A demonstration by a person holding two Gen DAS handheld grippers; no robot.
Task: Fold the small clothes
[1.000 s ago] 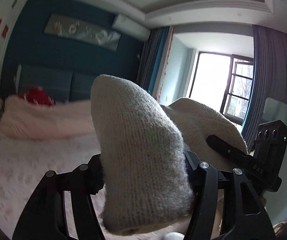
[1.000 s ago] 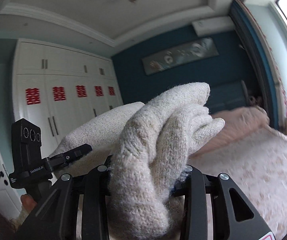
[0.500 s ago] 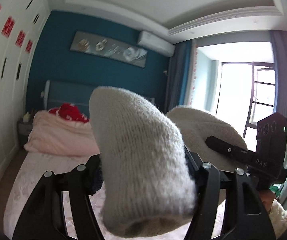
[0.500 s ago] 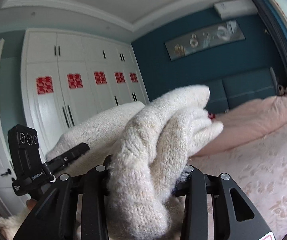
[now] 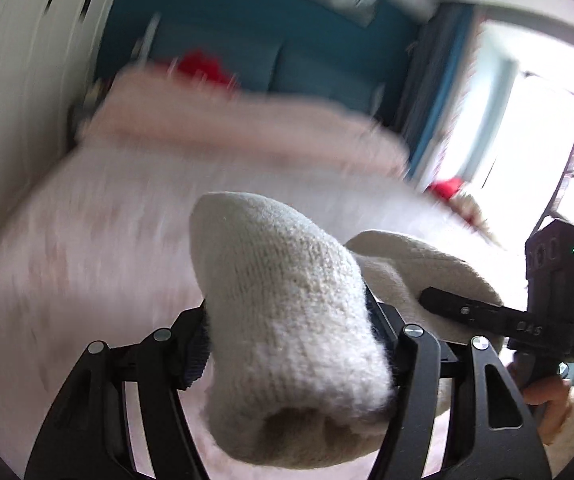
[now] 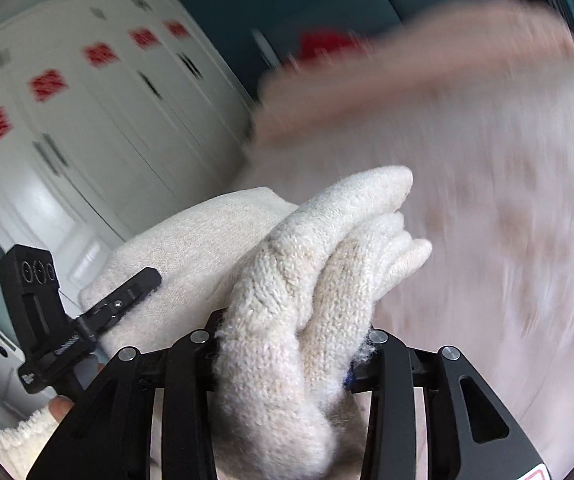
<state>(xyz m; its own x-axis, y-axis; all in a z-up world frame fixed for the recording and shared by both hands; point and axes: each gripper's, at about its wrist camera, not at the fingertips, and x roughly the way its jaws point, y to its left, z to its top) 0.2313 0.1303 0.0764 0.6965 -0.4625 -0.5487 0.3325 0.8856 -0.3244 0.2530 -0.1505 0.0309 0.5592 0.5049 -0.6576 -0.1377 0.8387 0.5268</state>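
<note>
A cream knitted garment (image 5: 287, 320) fills the middle of the left wrist view, pinched between my left gripper's (image 5: 287, 344) black fingers. The same garment (image 6: 299, 320) is bunched in my right gripper (image 6: 291, 344), which is shut on it. The cloth stretches between the two grippers, held up above the pink bed (image 5: 87, 248). The other gripper shows at the edge of each view: the right one (image 5: 543, 320) in the left wrist view, the left one (image 6: 47, 320) in the right wrist view. The fingertips are hidden by the cloth.
The pink flowered bedspread (image 6: 507, 260) lies below and ahead, blurred by motion. A rolled pink quilt (image 5: 227, 128) and a red item (image 5: 203, 68) lie by the teal headboard. White wardrobes (image 6: 87, 120) stand on the left, a bright window (image 5: 527, 140) on the right.
Both cameras have tilted down toward the bed, which now fills most of each view and is blurred. The garment stays gripped in both grippers as before.
</note>
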